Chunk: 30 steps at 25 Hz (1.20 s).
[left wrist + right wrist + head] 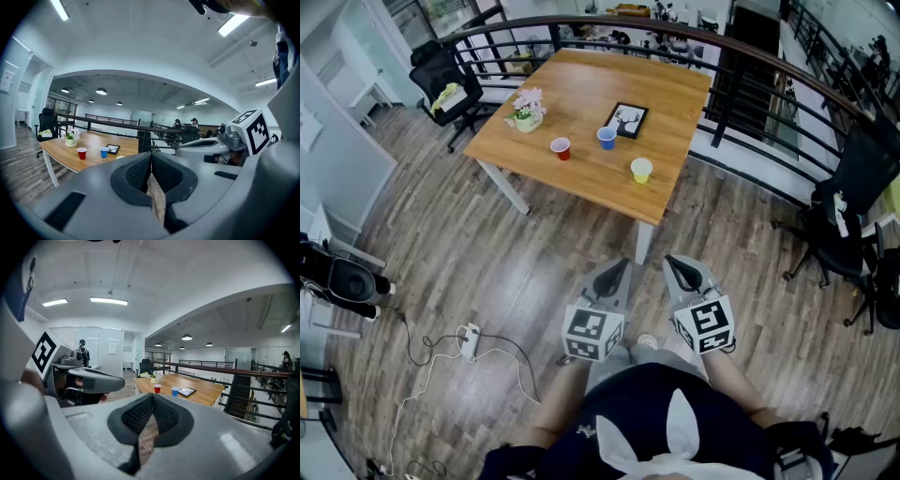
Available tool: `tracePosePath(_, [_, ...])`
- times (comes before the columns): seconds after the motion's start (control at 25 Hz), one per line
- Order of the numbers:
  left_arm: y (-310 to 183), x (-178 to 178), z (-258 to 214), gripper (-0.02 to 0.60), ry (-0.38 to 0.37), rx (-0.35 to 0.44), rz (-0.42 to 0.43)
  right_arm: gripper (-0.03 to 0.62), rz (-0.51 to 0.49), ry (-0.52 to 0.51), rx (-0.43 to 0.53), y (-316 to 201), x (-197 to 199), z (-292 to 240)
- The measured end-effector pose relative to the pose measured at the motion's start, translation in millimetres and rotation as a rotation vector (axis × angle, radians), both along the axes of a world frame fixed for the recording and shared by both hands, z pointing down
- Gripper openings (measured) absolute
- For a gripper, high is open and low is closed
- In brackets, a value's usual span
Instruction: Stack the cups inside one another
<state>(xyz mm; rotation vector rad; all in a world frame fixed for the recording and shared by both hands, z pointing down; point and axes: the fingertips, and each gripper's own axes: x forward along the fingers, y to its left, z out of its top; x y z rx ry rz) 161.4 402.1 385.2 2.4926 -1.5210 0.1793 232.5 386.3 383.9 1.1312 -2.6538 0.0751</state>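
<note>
Cups stand well apart on the square wooden table (pixel 581 89) and none sits inside another: a small red plastic cup (pixel 561 148), a small blue plastic cup (pixel 607 138) and a small yellow plastic cup (pixel 641 170). I hold both grippers over the wood-plank floor (pixel 511 272), well short of the table. My left gripper (pixel 622 265) has its jaws pressed together on nothing, and so does my right gripper (pixel 672 262). A black picture frame (pixel 627 120) lies just beside the blue cup.
</note>
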Motion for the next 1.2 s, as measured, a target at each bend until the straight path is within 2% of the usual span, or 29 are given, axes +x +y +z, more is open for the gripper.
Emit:
tracePosePath(0.44, [7.8,38.6,15.1,0.018,-0.012,-0.014,-0.051,-0.002,-0.017,0.008,0.016,-0.2,41.3,16.5])
tracePosePath(0.88, [-7.4,28.7,39.6,0.018,0.000,-0.067,-0.085,0.000,-0.022,-0.016,0.000,-27.7,34.4,31.3])
tracePosePath(1.08, [-37.7,15.9,41.5,0.018,0.009,-0.069,-0.077,0.073,-0.044,0.002,-0.036,-56.8,18.7,38.1])
tracePosePath(1.2, [-63.8,4.1,38.2,0.018,0.010,-0.060,-0.068,0.154,-0.049,0.011,-0.055,-83.4,5.8,38.2])
